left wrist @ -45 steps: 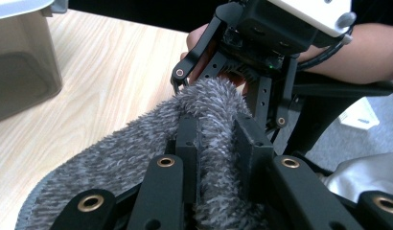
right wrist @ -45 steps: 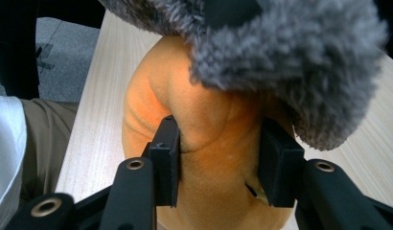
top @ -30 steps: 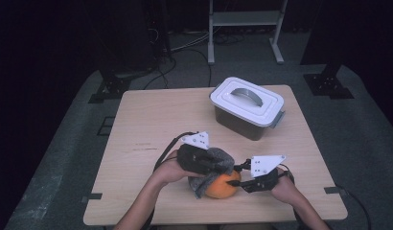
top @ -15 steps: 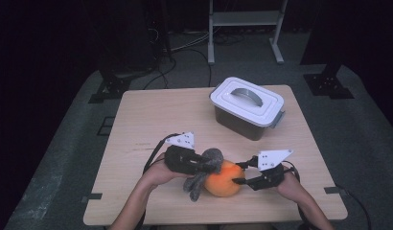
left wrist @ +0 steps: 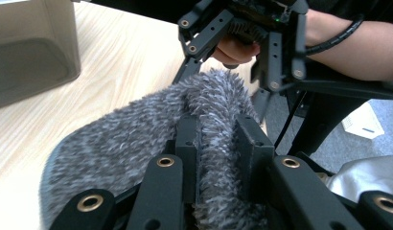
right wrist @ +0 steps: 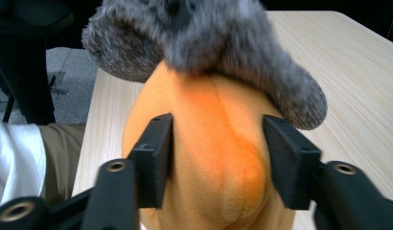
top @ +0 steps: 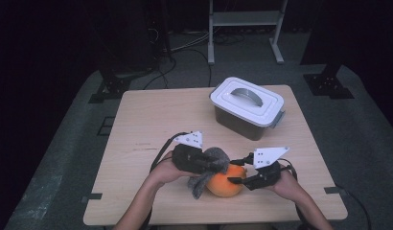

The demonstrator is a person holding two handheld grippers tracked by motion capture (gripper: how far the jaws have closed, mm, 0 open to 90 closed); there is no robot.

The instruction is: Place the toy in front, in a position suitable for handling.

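2 grippers work an orange plush toy and a grey fuzzy cloth at the table's near edge.

The left gripper (top: 211, 165) reaches in level from the left, its jaws pinched tight on a fold of the grey fuzzy cloth (left wrist: 137, 143), which drapes over the orange plush toy (top: 225, 181). The right gripper (right wrist: 216, 158) points in from the right, jaws about half spread and just now closing, its pads against both flanks of the toy. The toy is round, soft, with a seam down its front, resting on the wooden table (top: 151, 120), well apart from the lidded white container (top: 247, 108).
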